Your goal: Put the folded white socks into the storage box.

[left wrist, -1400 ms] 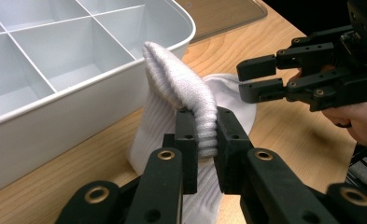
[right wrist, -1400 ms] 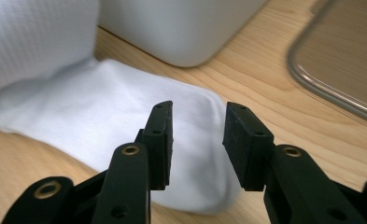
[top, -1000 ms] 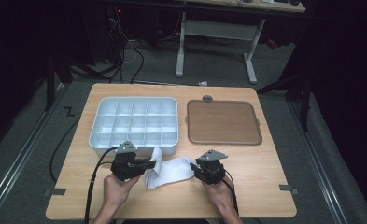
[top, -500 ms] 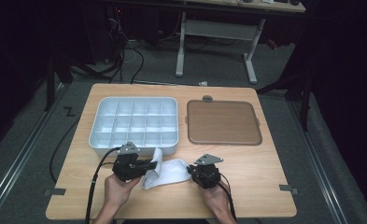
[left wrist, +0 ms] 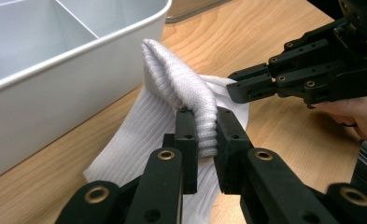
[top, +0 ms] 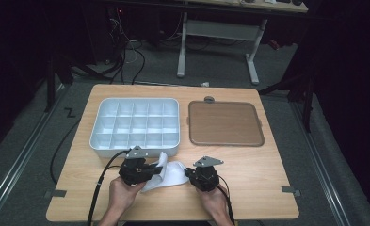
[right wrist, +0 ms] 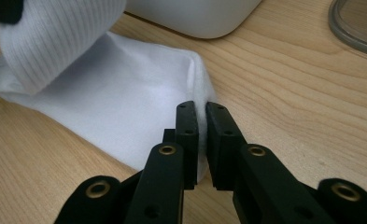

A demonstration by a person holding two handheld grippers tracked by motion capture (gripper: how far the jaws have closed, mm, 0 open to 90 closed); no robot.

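My left gripper is closest to me, near the front edge of the wooden table. Its two black jaws are squeezed tight on a thick folded bit of the white sock. The ribbed part of the sock stands up in a hump above the jaws. My left hand holds this gripper from below.

My right gripper is beside it, a little to the right. Its jaws are pinched almost together on the thin edge of the sock. The rest of the sock lies flat on the wood between my two grippers.

A second ago my right gripper was a bit farther from me and the sock was spread out wider. Now my right gripper has slid closer to me, and the sock looks more bunched up on the left side. My left gripper has stayed in about the same place.

Just past the sock is the white tray with lots of little boxes in it. The sock's raised end is close to the tray's front wall. I cannot tell if it touches.

To the right of the tray lies a flat brown lid. The tray and the lid have not moved.
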